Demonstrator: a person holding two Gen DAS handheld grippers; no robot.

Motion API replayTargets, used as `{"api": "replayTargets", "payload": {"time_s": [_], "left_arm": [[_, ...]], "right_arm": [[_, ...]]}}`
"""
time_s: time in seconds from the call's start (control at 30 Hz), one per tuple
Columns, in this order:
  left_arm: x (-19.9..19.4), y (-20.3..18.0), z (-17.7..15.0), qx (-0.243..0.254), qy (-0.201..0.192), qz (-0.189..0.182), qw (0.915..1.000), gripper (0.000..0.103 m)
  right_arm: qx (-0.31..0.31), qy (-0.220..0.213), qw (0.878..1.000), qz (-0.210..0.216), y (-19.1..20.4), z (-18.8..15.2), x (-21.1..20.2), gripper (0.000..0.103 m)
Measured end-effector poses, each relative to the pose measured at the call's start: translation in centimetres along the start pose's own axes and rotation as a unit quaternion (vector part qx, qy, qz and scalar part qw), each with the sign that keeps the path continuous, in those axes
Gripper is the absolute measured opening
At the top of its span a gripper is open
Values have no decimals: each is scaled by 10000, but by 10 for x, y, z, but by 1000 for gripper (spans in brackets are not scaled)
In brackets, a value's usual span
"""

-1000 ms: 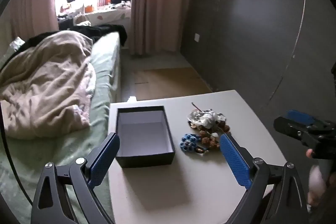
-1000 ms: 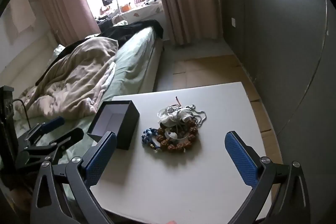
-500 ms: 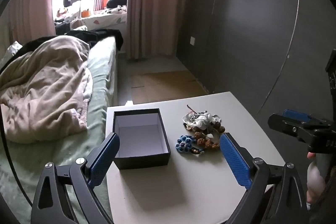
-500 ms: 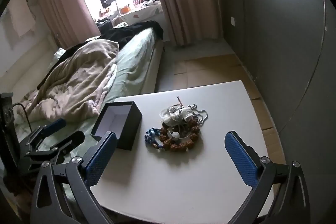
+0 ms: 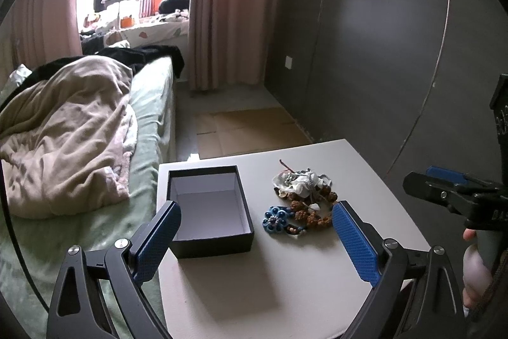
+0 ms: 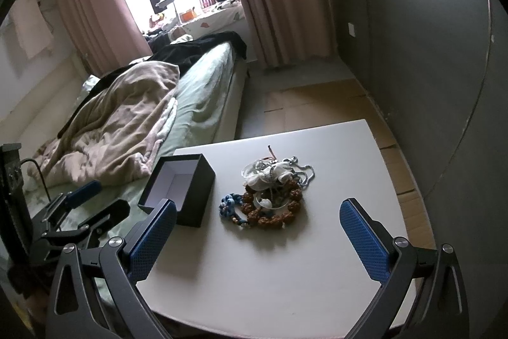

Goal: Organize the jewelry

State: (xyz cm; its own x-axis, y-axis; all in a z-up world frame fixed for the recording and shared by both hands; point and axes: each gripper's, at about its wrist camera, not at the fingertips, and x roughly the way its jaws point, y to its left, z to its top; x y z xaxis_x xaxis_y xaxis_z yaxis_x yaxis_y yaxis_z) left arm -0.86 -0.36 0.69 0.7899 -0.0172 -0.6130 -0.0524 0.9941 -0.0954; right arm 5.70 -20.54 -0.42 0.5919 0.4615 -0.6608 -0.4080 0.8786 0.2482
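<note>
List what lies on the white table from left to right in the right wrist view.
Open black rectangular box with a white inside → blue knotted flower ornament → ring of brown knobbly beads, with the heap of white and silver chains just behind it, all on the white table.

Black skeletal frames on left tool [image 5: 255,239] and right tool [image 6: 257,232], silver screws at joints, blue textured pads [image 5: 355,243] inside.

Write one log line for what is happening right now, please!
stage: before first pick | left gripper: open, empty | right gripper: open, empty | jewelry pile: on table | black box: open, empty
</note>
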Motion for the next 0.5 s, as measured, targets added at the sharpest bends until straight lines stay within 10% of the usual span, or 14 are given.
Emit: {"api": "replayTargets", "payload": {"time_s": [0.5], "left_arm": [[1, -3, 1, 9, -3, 9, 10000, 96]], "right_arm": [[21, -23, 10000, 9, -4, 0, 0, 103]]}}
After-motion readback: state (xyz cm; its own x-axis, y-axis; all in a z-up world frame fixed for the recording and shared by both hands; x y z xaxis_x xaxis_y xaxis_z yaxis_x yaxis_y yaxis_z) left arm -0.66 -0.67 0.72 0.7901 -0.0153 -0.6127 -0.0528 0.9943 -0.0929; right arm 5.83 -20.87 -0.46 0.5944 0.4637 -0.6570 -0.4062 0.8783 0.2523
